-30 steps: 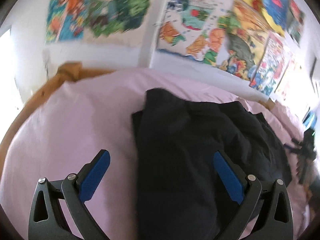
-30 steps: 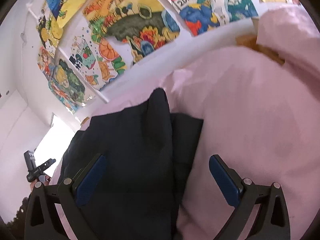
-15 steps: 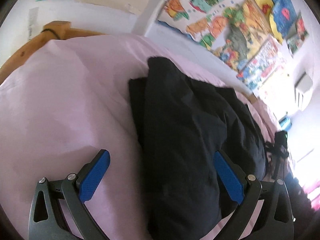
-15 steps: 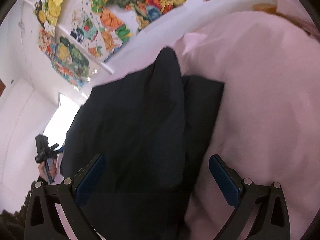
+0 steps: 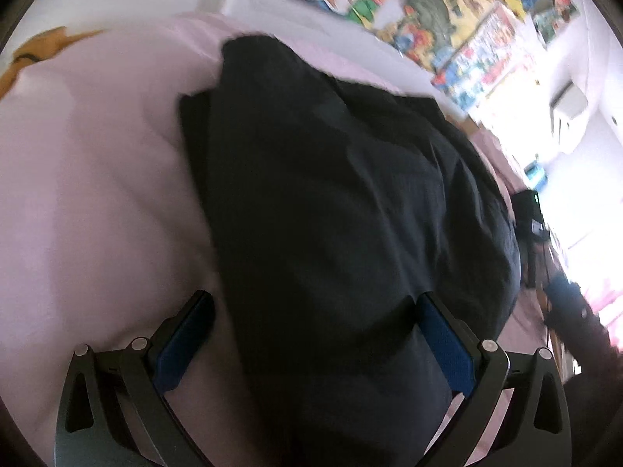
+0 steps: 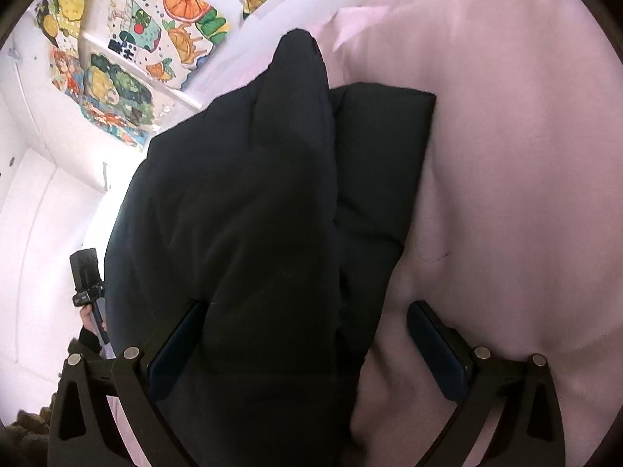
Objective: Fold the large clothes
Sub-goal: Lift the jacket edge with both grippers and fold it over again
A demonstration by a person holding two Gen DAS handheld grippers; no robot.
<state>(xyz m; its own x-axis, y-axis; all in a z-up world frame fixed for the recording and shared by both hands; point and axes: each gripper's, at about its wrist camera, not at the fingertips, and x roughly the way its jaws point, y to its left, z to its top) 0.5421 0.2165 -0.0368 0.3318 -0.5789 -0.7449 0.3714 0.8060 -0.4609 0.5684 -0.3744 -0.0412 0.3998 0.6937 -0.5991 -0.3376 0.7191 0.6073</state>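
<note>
Two grippers hang low over a dark garment that lies folded in layers on a pink bedsheet. Left gripper has its blue-padded fingers spread wide, one over the sheet and the other over the cloth, pinching nothing. Right gripper is likewise spread apart, straddling the garment's edge. Colourful posters cover the white wall behind the bed.

A pink-sheeted bed with a wooden frame stands against white walls hung with colourful posters, beside a glaring window.
</note>
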